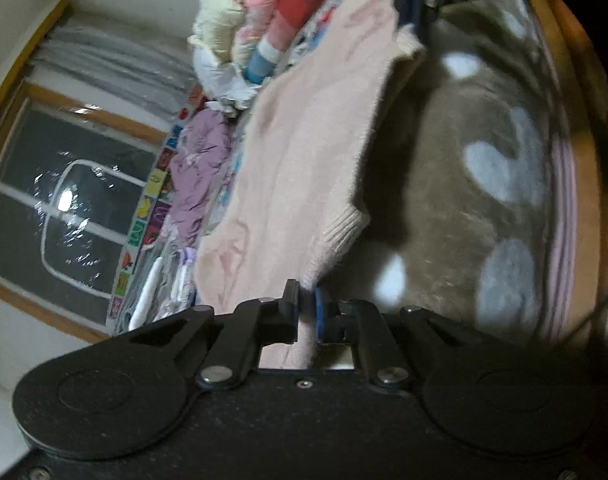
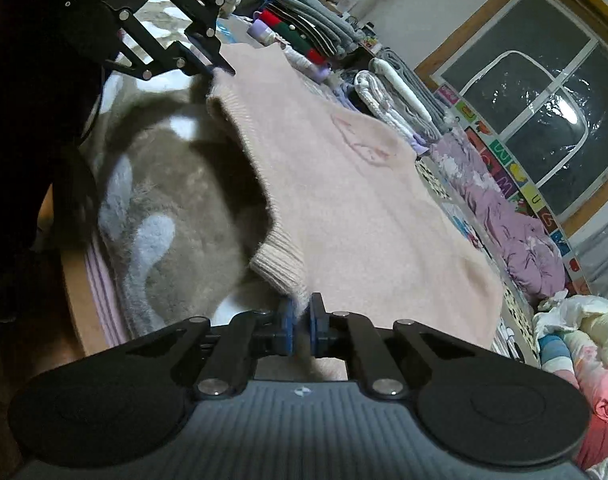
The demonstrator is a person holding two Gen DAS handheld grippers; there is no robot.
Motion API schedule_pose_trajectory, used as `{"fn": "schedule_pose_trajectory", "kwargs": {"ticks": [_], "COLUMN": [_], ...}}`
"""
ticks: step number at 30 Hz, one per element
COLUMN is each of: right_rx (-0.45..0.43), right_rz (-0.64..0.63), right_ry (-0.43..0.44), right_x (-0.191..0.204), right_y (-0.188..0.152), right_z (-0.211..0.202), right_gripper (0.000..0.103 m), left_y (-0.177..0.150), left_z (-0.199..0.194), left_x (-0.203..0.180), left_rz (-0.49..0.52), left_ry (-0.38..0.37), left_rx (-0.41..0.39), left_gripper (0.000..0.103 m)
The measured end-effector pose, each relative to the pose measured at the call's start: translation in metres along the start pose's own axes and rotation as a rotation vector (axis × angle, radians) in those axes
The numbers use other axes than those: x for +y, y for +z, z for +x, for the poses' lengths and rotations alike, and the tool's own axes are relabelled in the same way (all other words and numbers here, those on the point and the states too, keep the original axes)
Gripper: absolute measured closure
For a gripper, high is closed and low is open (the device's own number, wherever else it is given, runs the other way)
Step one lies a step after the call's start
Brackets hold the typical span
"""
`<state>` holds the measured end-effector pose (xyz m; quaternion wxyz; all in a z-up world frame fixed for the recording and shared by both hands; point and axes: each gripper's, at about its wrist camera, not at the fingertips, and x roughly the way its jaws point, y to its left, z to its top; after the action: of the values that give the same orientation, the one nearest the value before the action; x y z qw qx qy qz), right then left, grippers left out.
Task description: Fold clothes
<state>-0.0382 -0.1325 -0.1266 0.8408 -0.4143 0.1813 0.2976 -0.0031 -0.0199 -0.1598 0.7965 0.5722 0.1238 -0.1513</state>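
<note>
Grey heart-print blanket (image 2: 172, 200) underneath. Pink sweater (image 2: 343, 200) lifted off it. Right gripper (image 2: 300, 320) angled down, clamping ribbed cuff at 6 o'clock; left gripper (image 2: 220, 68) pinching far corner at 11 o'clock.

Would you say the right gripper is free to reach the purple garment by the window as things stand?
Probably not yet: the right gripper is shut on the pink sweater, whose spread body lies between it and the purple garment.

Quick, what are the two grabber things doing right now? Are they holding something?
Left gripper: jaws closed on a corner of the pink sweater.
Right gripper: jaws closed on the sweater's ribbed edge.
</note>
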Motion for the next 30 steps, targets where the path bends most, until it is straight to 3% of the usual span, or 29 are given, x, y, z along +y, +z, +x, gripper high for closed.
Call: {"fn": "schedule_pose_trajectory", "kwargs": {"ticks": [11,13,14,19,21,25,27,28,30], "right_rx": [0.068,0.060,0.049,-0.053,-0.078,-0.112,-0.123,-0.129,-0.121], "right_rz": [-0.032,-0.031,-0.021,0.138,0.298,0.711,0.910,0.981,0.973], "right_ry": [0.048,0.058,0.066,0.010,-0.048,-0.151,-0.174,-0.179,-0.171], "right_x": [0.011,0.011,0.009,-0.017,-0.040,-0.091,-0.111,-0.118,-0.116], "right_y": [-0.005,-0.005,-0.006,-0.014,-0.022,-0.059,-0.083,-0.093,-0.098], "right_z": [0.014,0.009,0.005,-0.020,-0.026,-0.031,-0.033,-0.033,-0.028], "right_gripper": [0.090,0.085,0.083,0.081,0.081,0.062,0.060,0.060,0.060], "left_y": [-0.002,0.001,0.002,0.014,0.022,0.045,0.058,0.064,0.075], "left_z": [-0.006,-0.018,-0.023,-0.029,-0.021,0.019,0.044,0.053,0.069], "left_x": [-0.033,-0.014,-0.004,0.051,0.067,0.083,0.090,0.091,0.093], "left_rz": [0.087,-0.022,-0.077,-0.374,-0.494,-0.726,-0.828,-0.866,-0.942], "left_ry": [-0.042,-0.137,-0.177,-0.189,-0.188,-0.230,-0.263,-0.280,-0.314], "left_rx": [0.063,0.059,0.054,-0.015,-0.044,-0.052,-0.047,-0.043,-0.036], "left_gripper": [0.096,0.090,0.080,0.078,0.078,0.077,0.077,0.077,0.077]}}
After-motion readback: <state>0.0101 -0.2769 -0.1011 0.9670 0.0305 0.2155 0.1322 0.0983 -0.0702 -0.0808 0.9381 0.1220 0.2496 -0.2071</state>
